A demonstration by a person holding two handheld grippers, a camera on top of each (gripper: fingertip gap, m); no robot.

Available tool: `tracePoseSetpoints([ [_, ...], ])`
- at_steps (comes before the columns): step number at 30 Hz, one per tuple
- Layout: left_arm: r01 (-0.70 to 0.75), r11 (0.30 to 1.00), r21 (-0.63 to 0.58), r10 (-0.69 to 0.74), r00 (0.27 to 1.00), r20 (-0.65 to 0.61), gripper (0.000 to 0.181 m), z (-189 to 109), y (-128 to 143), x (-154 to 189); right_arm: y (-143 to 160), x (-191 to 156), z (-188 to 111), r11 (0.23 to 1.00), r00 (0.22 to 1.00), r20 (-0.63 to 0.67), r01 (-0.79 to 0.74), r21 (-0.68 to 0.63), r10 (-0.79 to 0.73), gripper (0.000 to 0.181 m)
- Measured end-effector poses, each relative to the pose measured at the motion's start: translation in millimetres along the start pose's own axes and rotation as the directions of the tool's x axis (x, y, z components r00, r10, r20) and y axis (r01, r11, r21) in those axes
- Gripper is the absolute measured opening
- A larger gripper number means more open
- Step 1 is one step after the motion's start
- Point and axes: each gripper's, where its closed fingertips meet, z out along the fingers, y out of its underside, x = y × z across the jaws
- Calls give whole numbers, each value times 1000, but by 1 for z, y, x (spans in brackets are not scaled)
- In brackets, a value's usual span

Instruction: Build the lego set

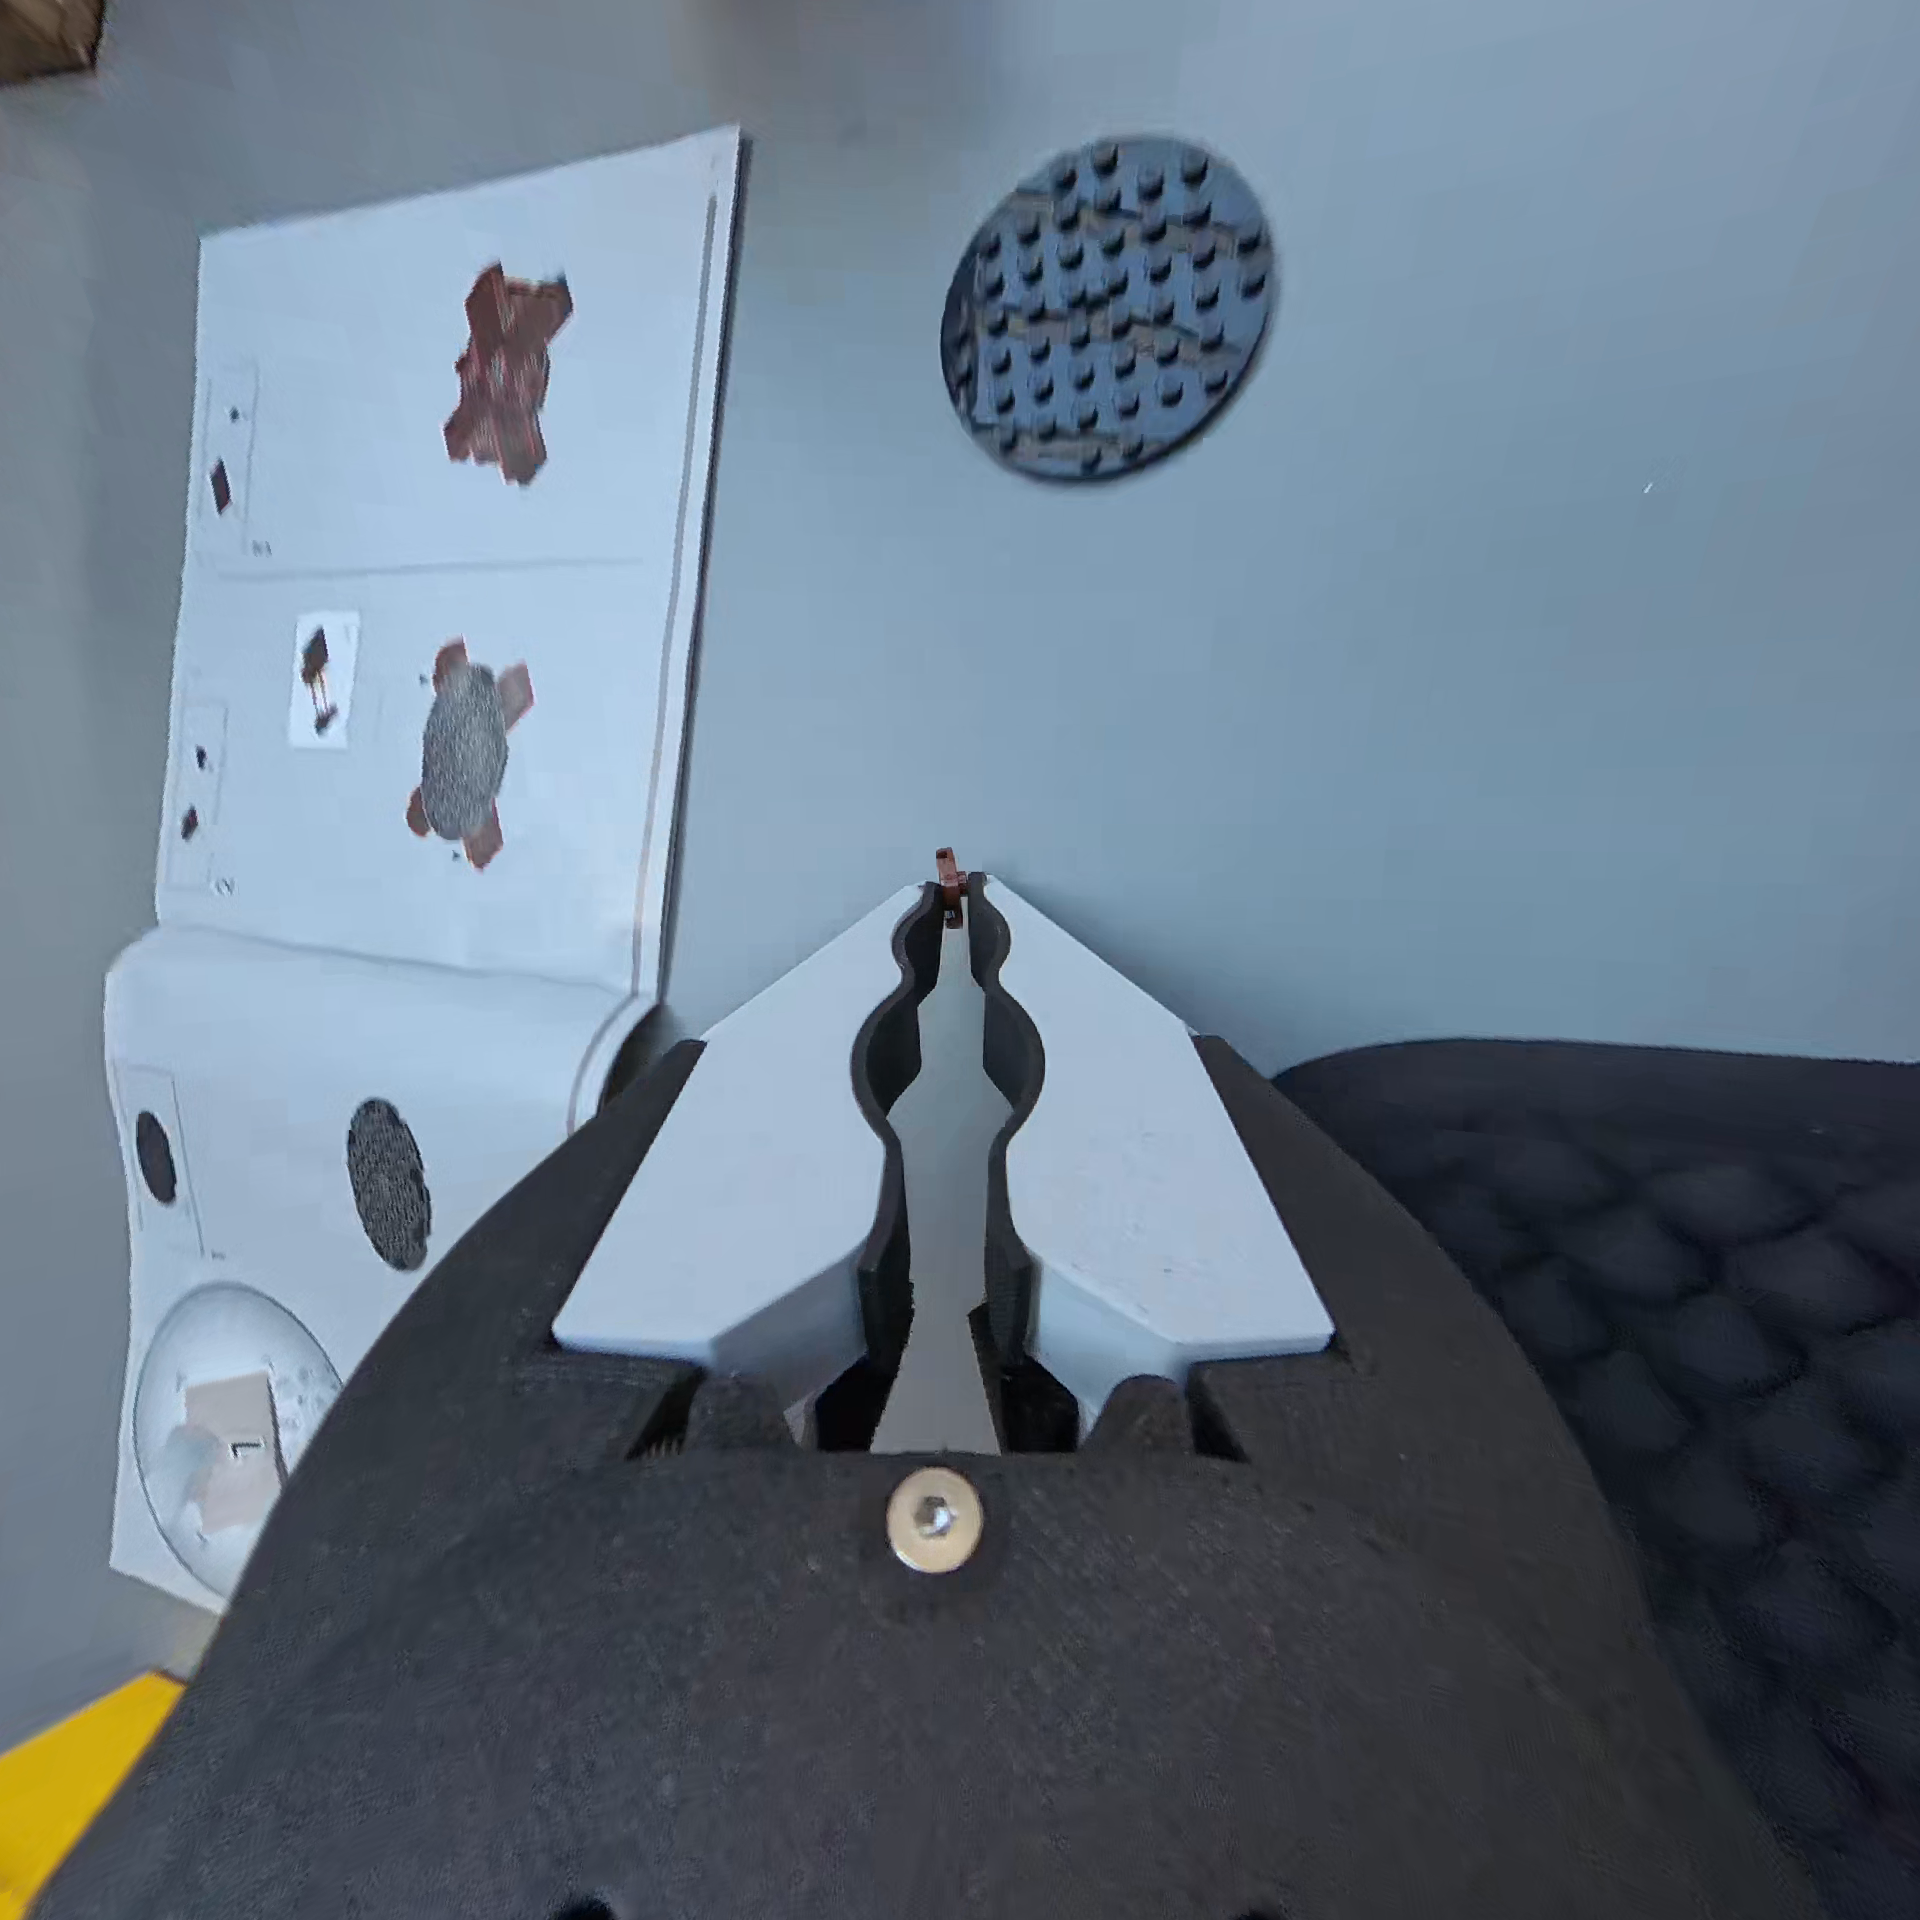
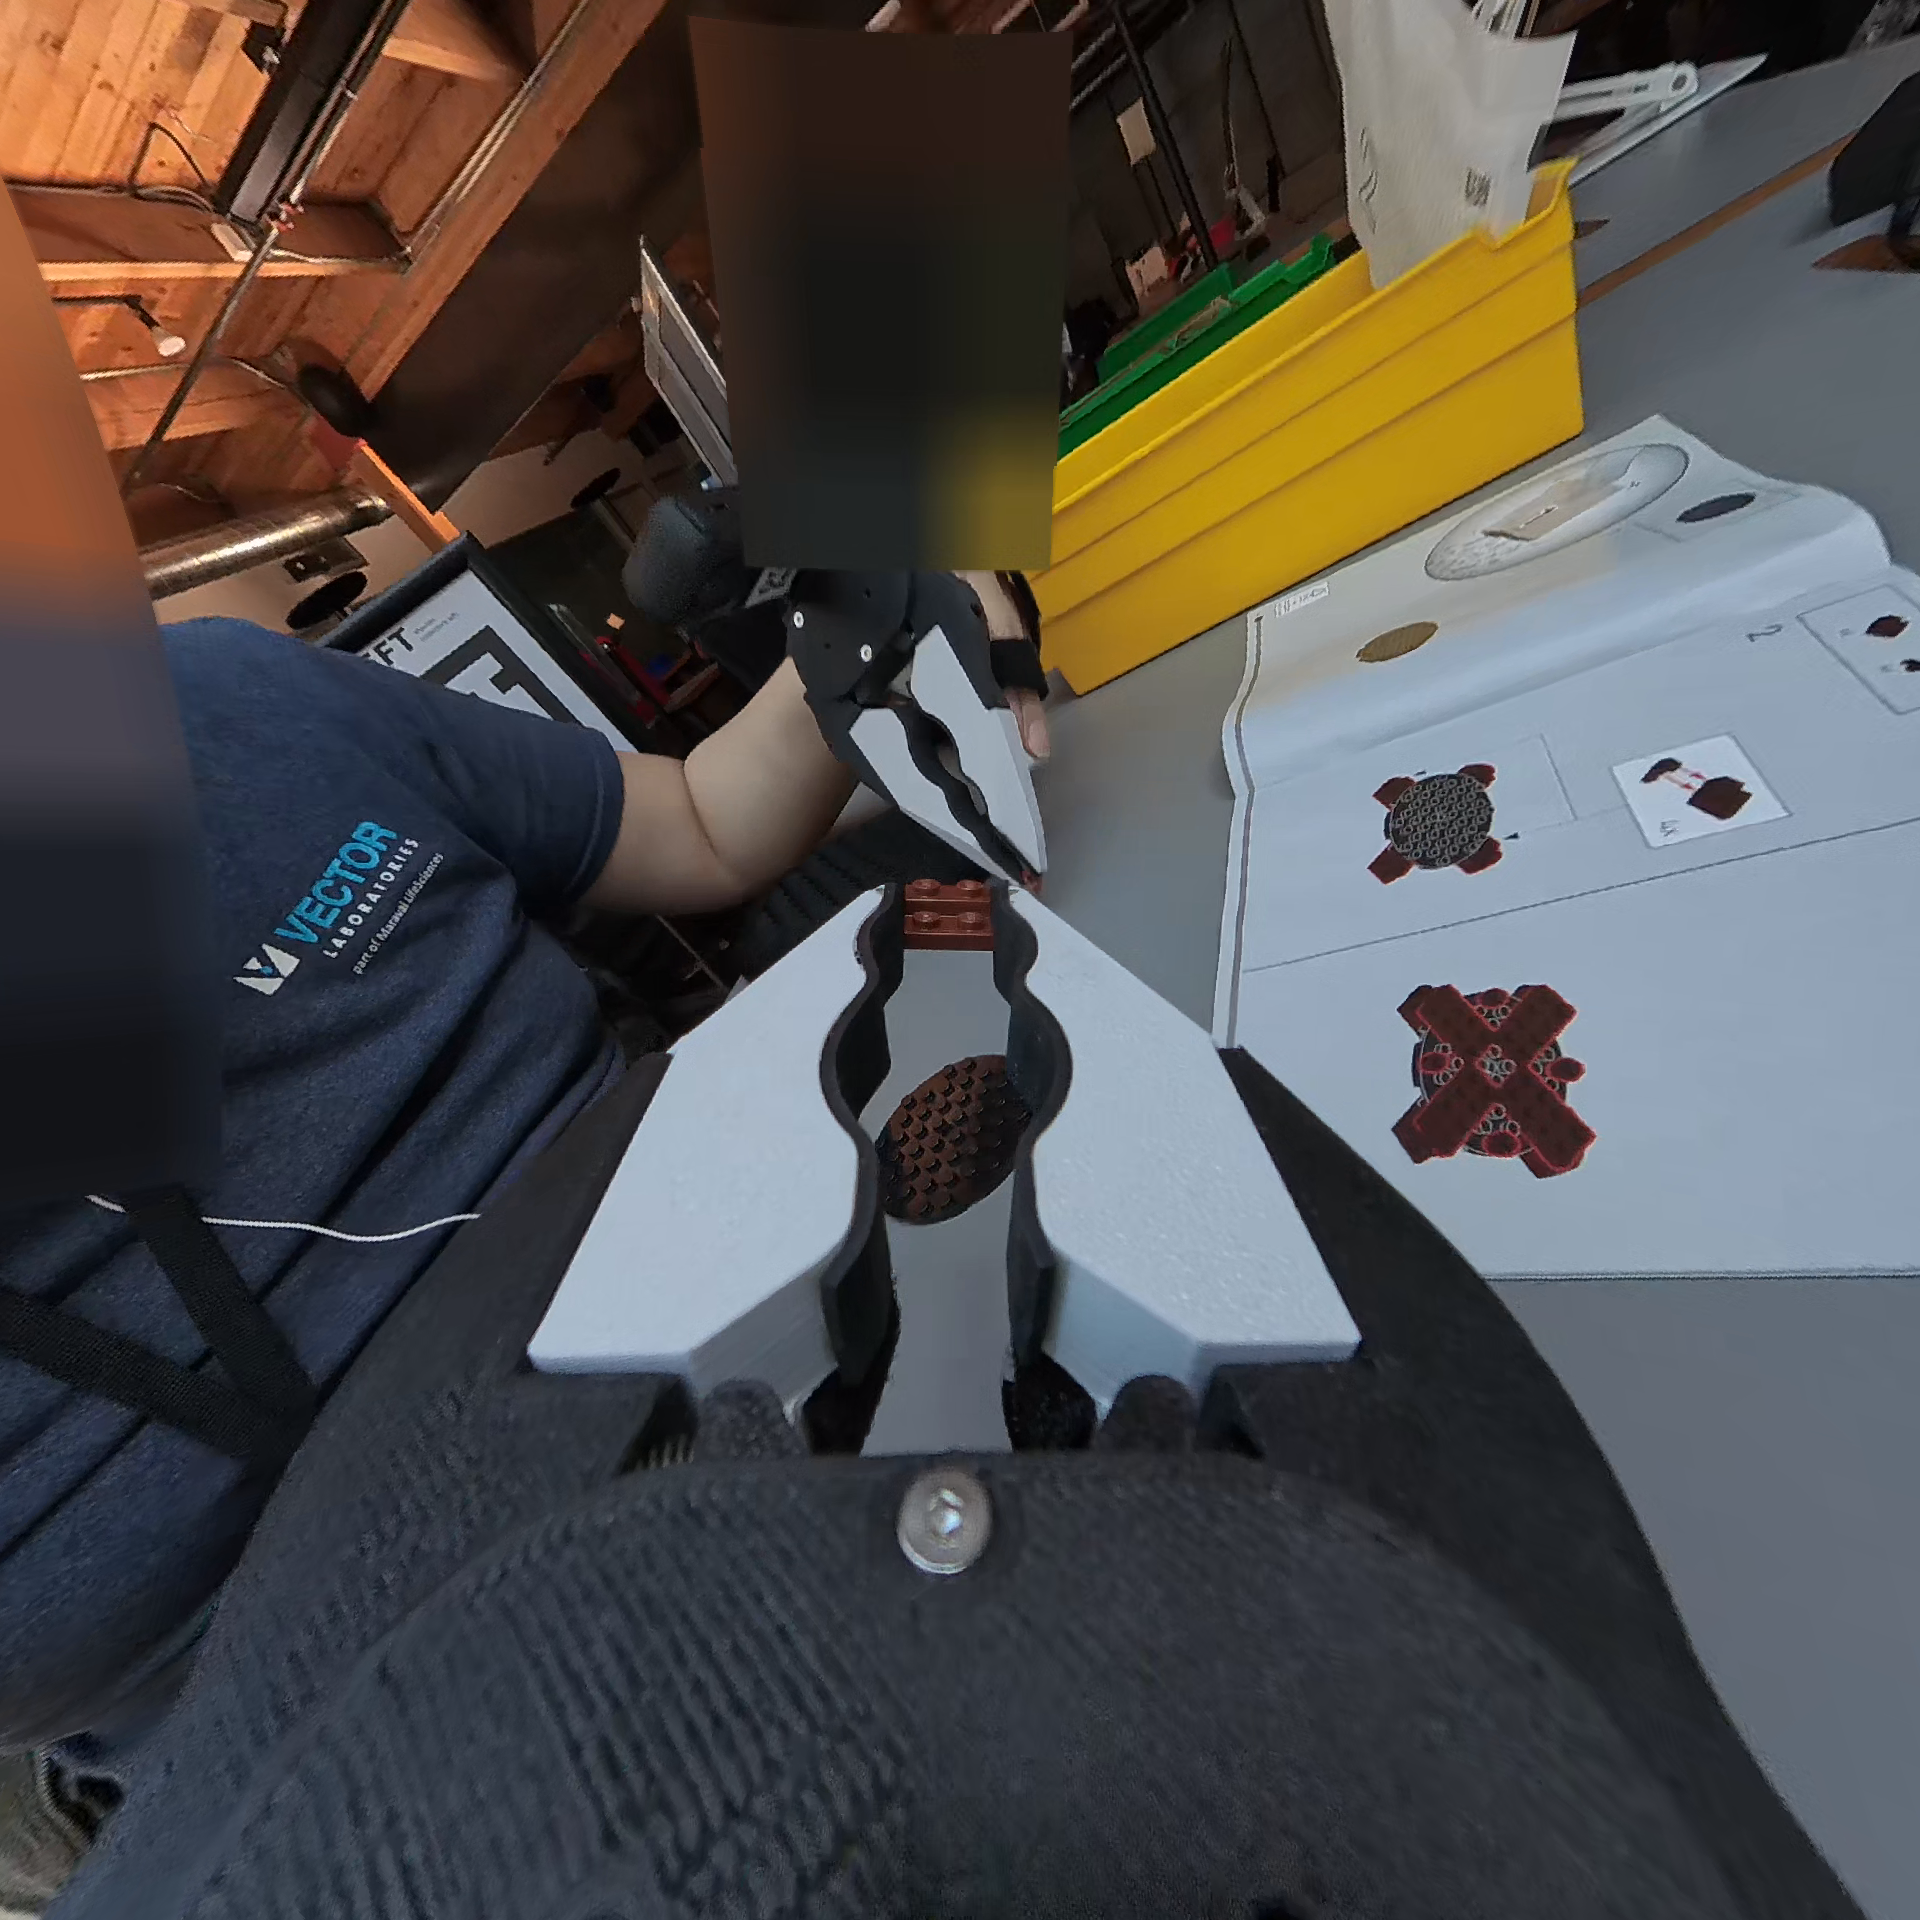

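**Two brown pieces in the air, round plate waiting below**

Right tool: narrow, clamped on a brown 2x2 plate, studs facing the cam, held at the very tips. Left tool: nearly closed, pinching a tiny brown piece edge-on at the tips; exact shape too small to tell. In the right wrist view the left tool's tips come in just beside the 2x2 plate's far corner, so my read is the small piece gets mated to the plate mid-air, a sub-assembly before it goes onto the base.

To do it well, prob:
- Keep the right tool steady as an anvil, studs presented square to the incoming piece.
- Line the small piece up over the studs before pressing; both grips are at the tips w/ little purchase, so an off-axis push could twist or pop either piece out.
- Press straight, short stroke. Don't loosen either grip until it seats.

Round studded plate lies flat on the grey surface, nothing on it, well apart from both tools. The instruction booklet lies open beside it.

Containers, further back: a yellow bin at the surface's far edge, w/ a white bag sticking up out of it; other contents hidden. Behind it a green bin, inside not visible.
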Motion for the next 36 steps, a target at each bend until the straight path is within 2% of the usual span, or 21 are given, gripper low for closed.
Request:
tracePoseSetpoints([
  [3,-98,986,135,99,995,2,2,-7,-40,-3,26,-6,14,986,1000,-16,8,-168,-11,15],
  [5,-135,971,199,147,988,-46,2,-10,-58,4,48,-16,26,950,997,-11,74,-302,-81,15],
  [8,-169,954,246,193,978,-76,2,-7,-74,9,90,-15,38,826,965,-1,224,-517,-263,16],
  [10,-180,951,251,206,975,-81,2,-3,-79,11,106,-13,44,753,935,29,302,-584,-352,16],
  [16,-178,946,272,208,974,-85,3,-1,-80,19,115,-7,49,672,872,68,421,-609,-485,16],
  [18,-170,943,286,201,976,-81,2,-3,-81,19,117,-7,46,669,876,76,416,-616,-476,17],
  [20,-163,942,292,194,978,-79,2,-4,-81,19,116,-7,44,680,887,71,400,-614,-457,25],
  [22,-168,942,291,196,978,-72,2,-5,-81,19,110,-8,40,707,898,54,379,-597,-436,31],
  [24,-187,937,294,213,975,-60,2,-7,-84,19,92,-15,40,761,904,36,380,-526,-426,32],
  [27,-240,921,308,263,964,-37,2,-12,-97,21,54,-42,47,863,920,51,383,-328,-389,28],
  [29,-274,905,324,294,956,-15,2,-16,-107,21,37,-61,53,905,930,87,367,-216,-356,24],
  [31,-287,892,350,306,952,2,2,-20,-117,21,32,-69,57,874,894,78,447,-189,-440,8],
  [33,-269,884,382,290,957,2,2,-25,-124,20,31,-74,59,777,798,41,596,-204,-601,9],
  [34,-257,885,389,276,961,6,2,-26,-126,18,32,-73,60,735,759,20,636,-235,-651,15],
  [36,-234,886,401,252,968,7,2,-27,-127,15,32,-71,64,692,714,-18,672,-262,-700,18],
])
